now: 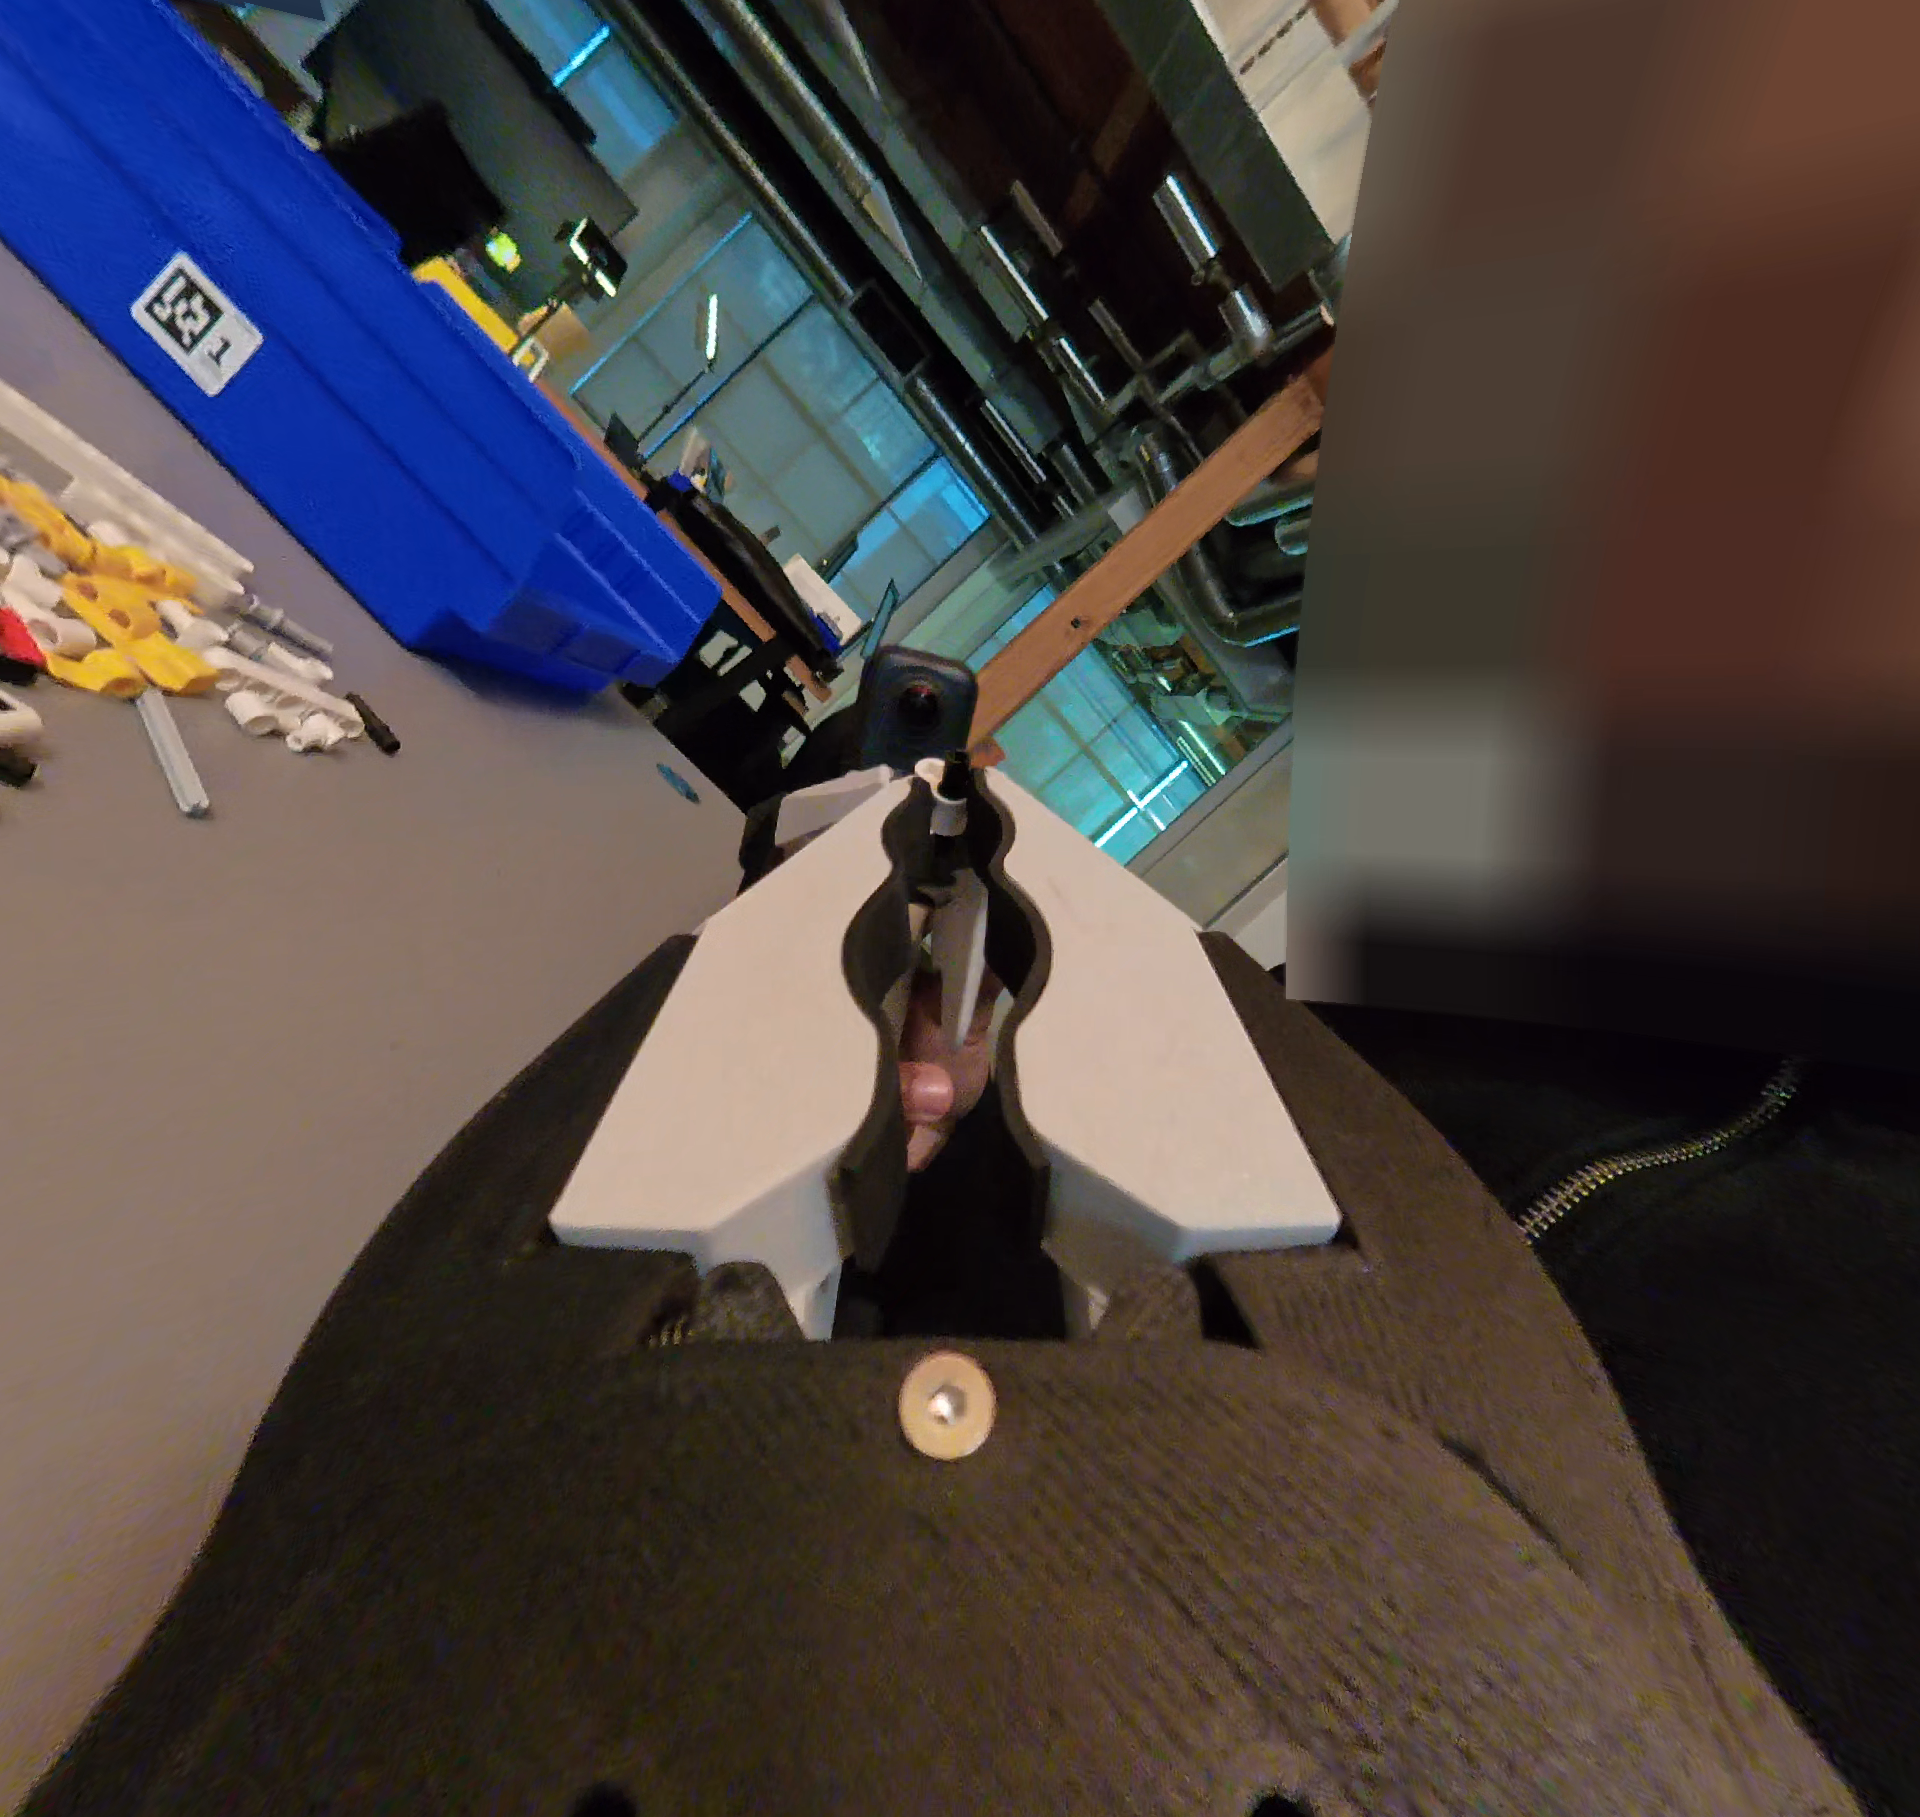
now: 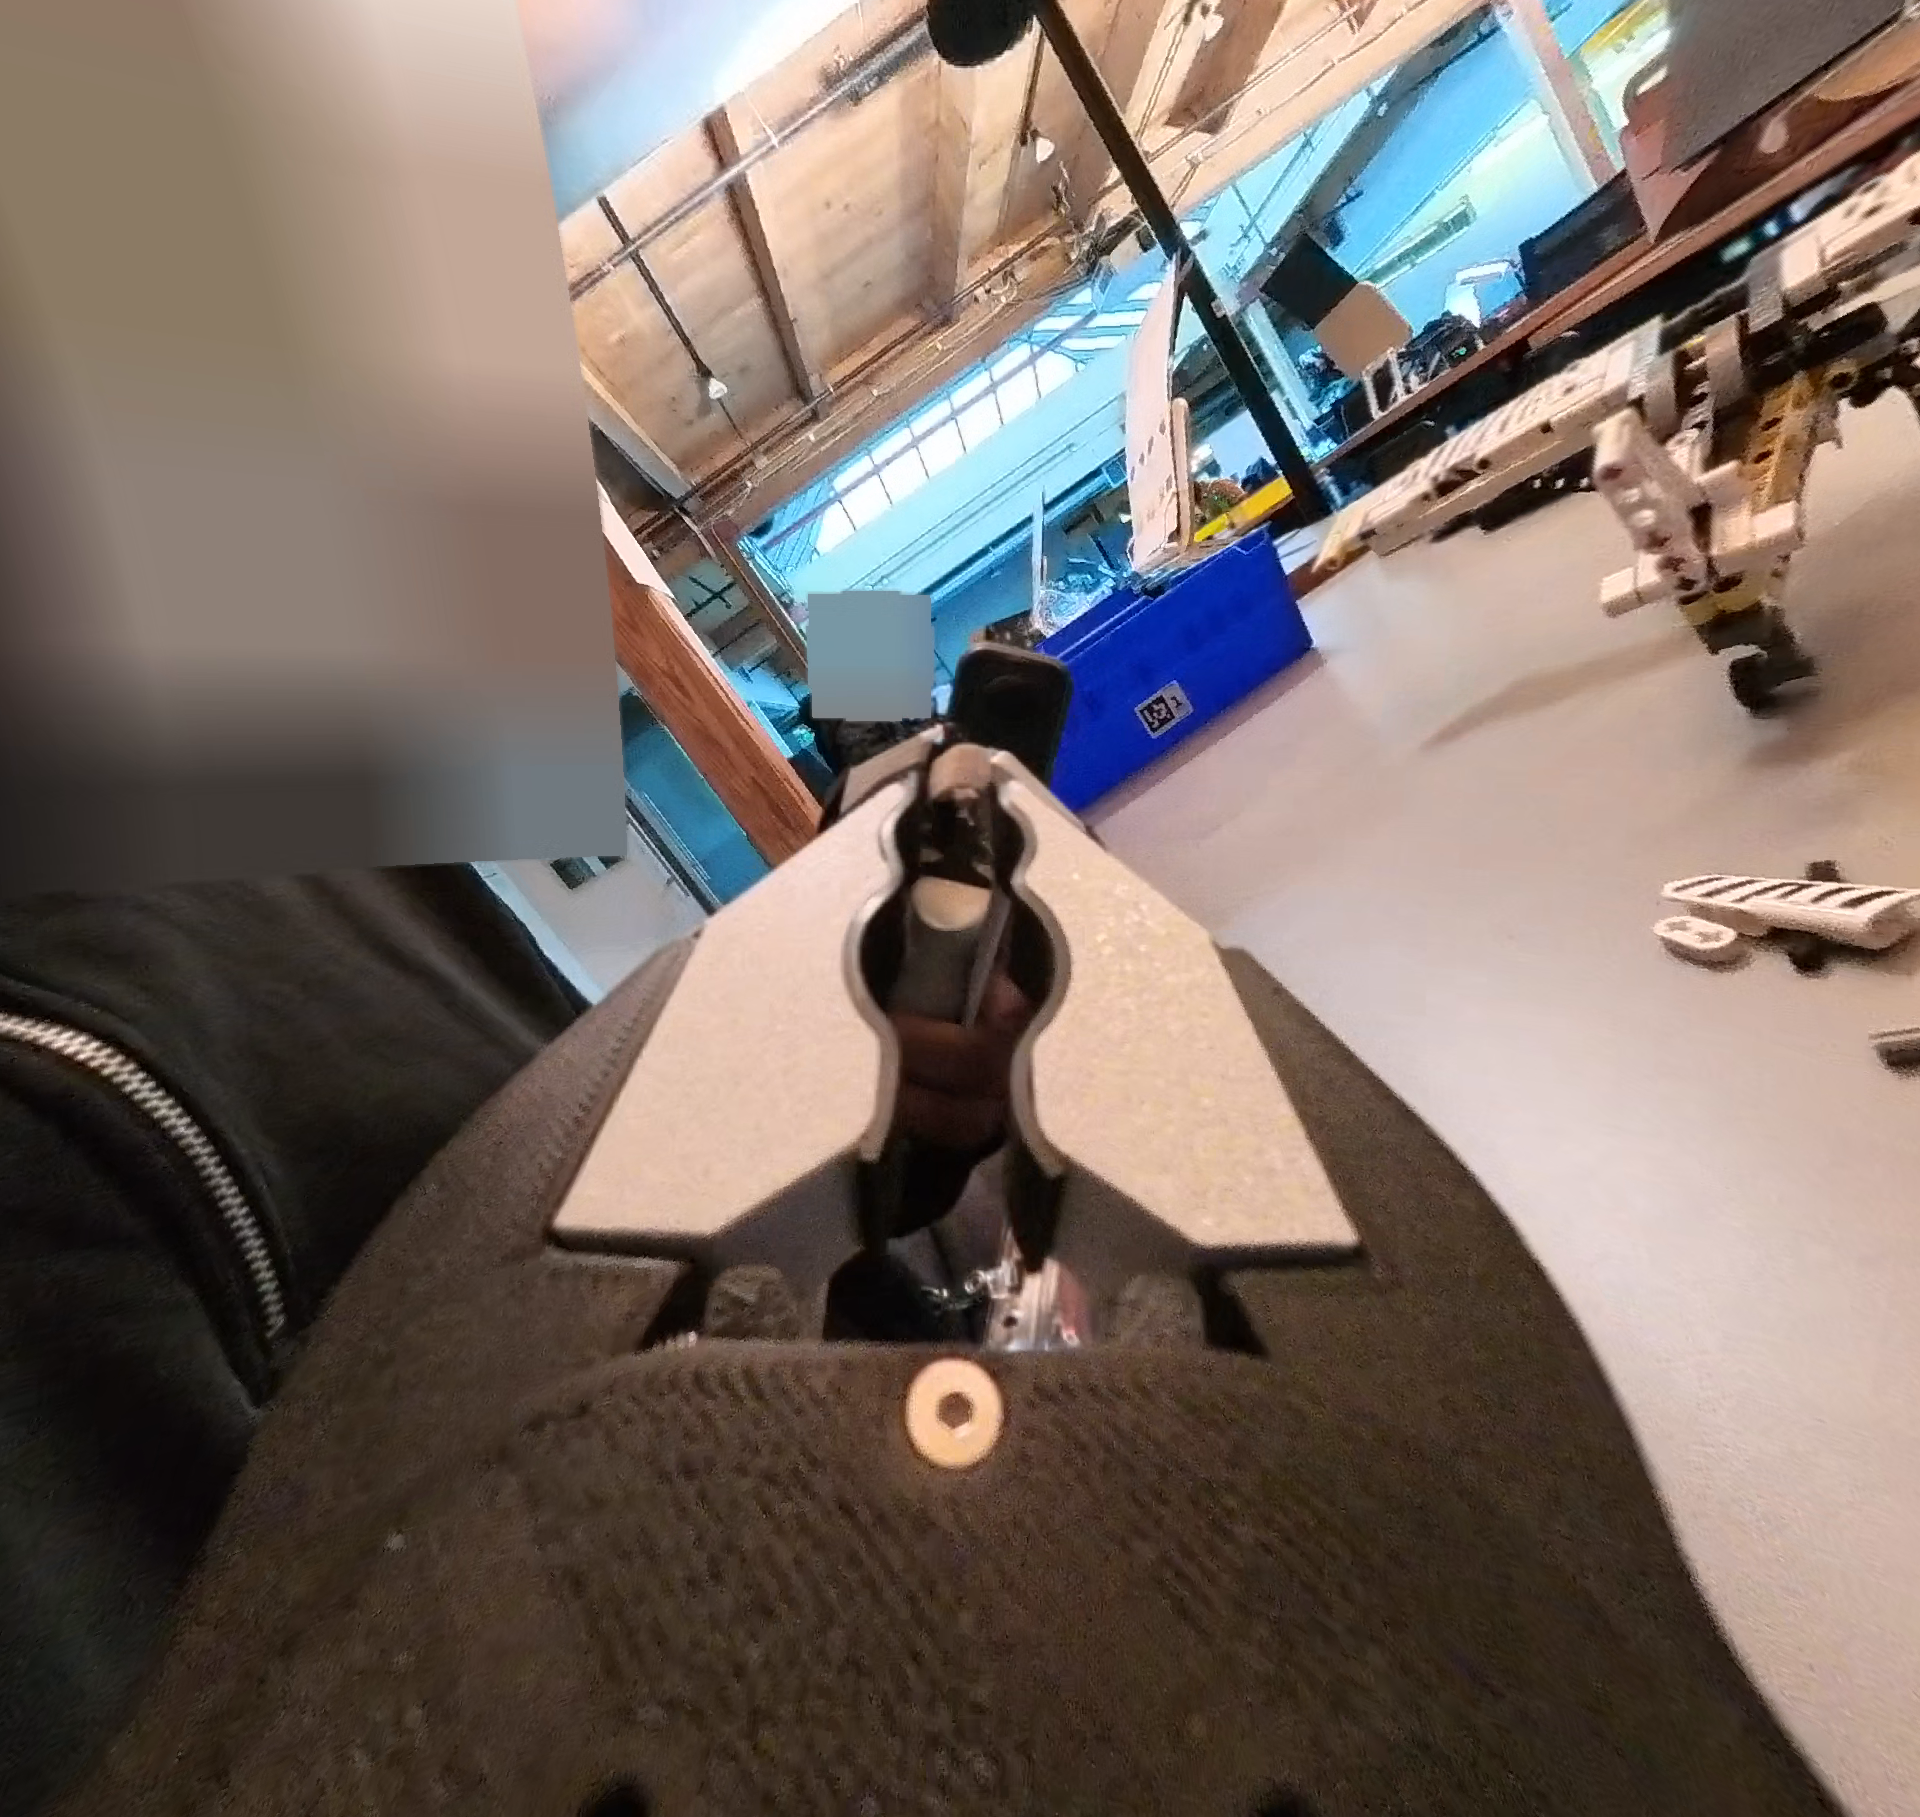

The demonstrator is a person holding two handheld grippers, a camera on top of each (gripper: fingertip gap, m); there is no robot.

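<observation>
both grippers raised off the tabletop (image 2: pixel 1351 832), tips meeting: left gripper (image 1: pixel 943 780) pinching a small white-and-black pin (image 1: pixel 948 799), right gripper (image 2: pixel 961 765) pinching a grey peg (image 2: pixel 961 759).

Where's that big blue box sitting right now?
The blue box sits on the grey table, upper left in the left wrist view, just beyond a heap of yellow and white plastic parts; the right wrist view shows it mid-frame.
</observation>
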